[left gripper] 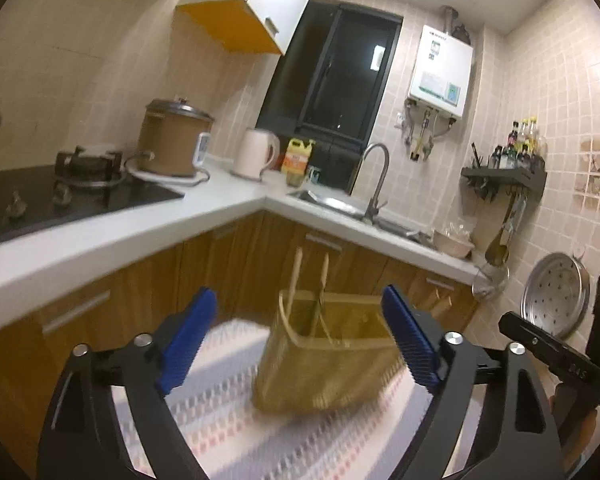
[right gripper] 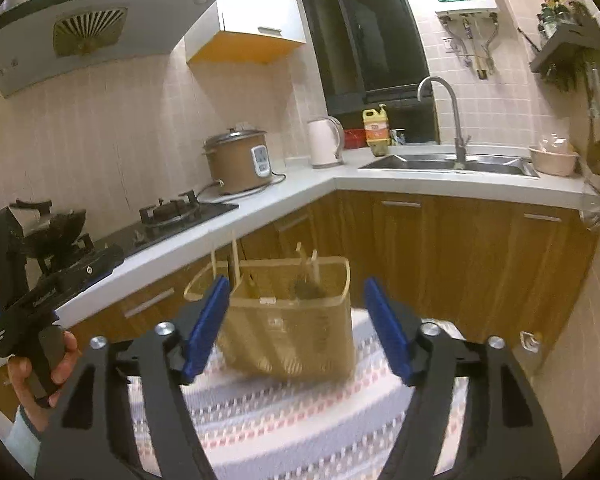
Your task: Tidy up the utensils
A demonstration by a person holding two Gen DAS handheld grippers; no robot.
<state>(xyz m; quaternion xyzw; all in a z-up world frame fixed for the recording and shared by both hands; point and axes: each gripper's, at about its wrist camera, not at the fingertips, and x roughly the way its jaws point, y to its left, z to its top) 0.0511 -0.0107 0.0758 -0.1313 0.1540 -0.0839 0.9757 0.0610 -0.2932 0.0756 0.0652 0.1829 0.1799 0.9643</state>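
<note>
A tan mesh utensil basket (left gripper: 324, 356) stands on a patterned cloth (left gripper: 228, 420); it also shows in the right wrist view (right gripper: 288, 328). Wooden utensils (left gripper: 296, 276) stick up out of it, also seen from the right (right gripper: 308, 264). My left gripper (left gripper: 300, 340) is open and empty, its blue pads (left gripper: 188, 340) either side of the basket and short of it. My right gripper (right gripper: 296, 324) is open and empty, its pads (right gripper: 388, 328) wide apart just in front of the basket. Both views are blurred.
A white L-shaped counter (right gripper: 308, 184) with wooden cabinets (right gripper: 460, 256) runs behind. On it are a gas hob (right gripper: 168, 216), a rice cooker (right gripper: 240, 160), a kettle (right gripper: 324, 142), an oil bottle (right gripper: 376, 126) and a sink (right gripper: 448, 162). A steamer tray (left gripper: 556, 292) leans at the right wall.
</note>
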